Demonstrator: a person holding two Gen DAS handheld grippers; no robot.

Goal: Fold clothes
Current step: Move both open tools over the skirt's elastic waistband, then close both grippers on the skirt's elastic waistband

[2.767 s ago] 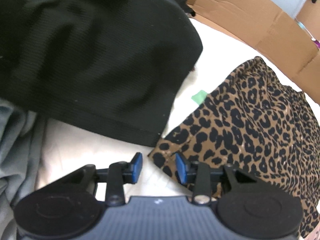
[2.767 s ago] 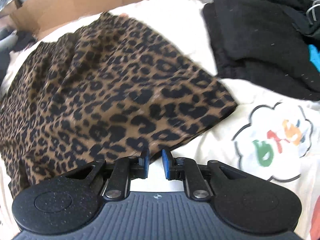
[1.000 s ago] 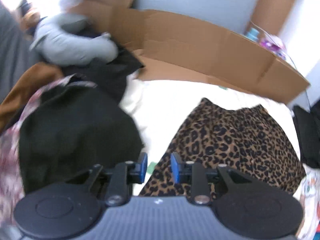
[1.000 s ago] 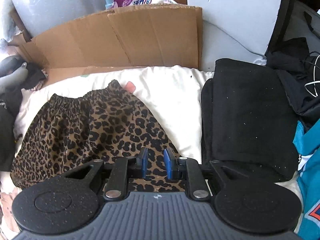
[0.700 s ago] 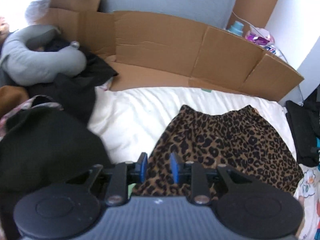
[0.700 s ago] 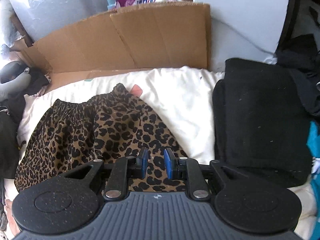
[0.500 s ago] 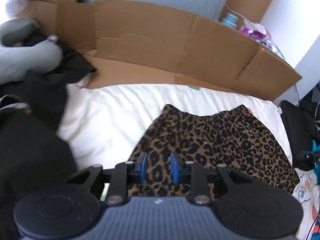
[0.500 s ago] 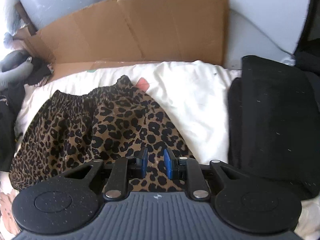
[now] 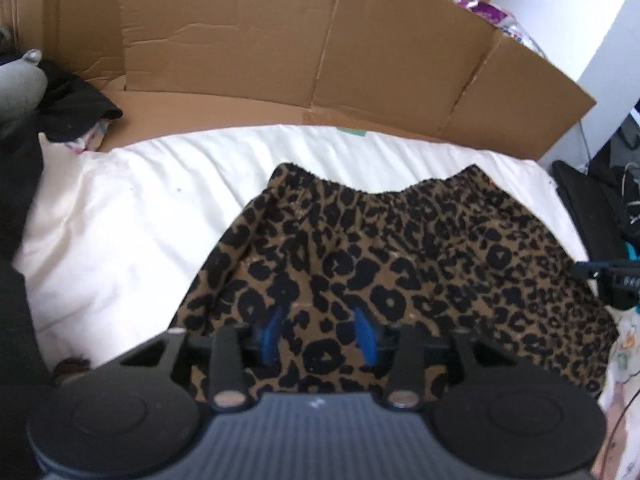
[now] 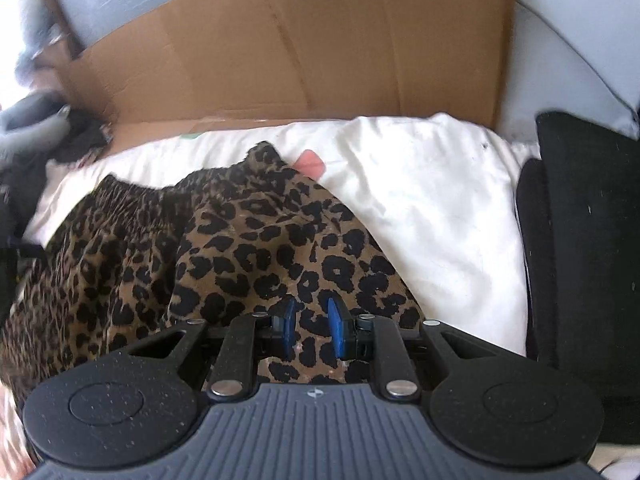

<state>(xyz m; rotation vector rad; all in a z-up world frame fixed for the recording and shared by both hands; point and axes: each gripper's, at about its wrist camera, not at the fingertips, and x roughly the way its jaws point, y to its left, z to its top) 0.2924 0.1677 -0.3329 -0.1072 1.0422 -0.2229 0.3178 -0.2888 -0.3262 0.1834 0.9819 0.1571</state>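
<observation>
A leopard-print skirt (image 9: 400, 256) lies spread flat on a white bed sheet (image 9: 132, 220), elastic waistband toward the far cardboard. My left gripper (image 9: 318, 334) is open and empty, hovering over the skirt's near left part. In the right wrist view the same skirt (image 10: 248, 248) fills the lower left. My right gripper (image 10: 310, 328) is open with a narrower gap, empty, over the skirt's near right edge. The right gripper's tip shows at the right edge of the left wrist view (image 9: 612, 276).
A brown cardboard wall (image 9: 320, 52) stands along the far side of the bed. Black clothes (image 9: 24, 152) lie at the left. A folded black garment (image 10: 580, 248) lies at the right. A small pink item (image 10: 310, 164) sits by the waistband.
Both grippers have moved forward and lower over the skirt. The left gripper's jaws have opened wider; the right's have widened slightly. The skirt has not moved.
</observation>
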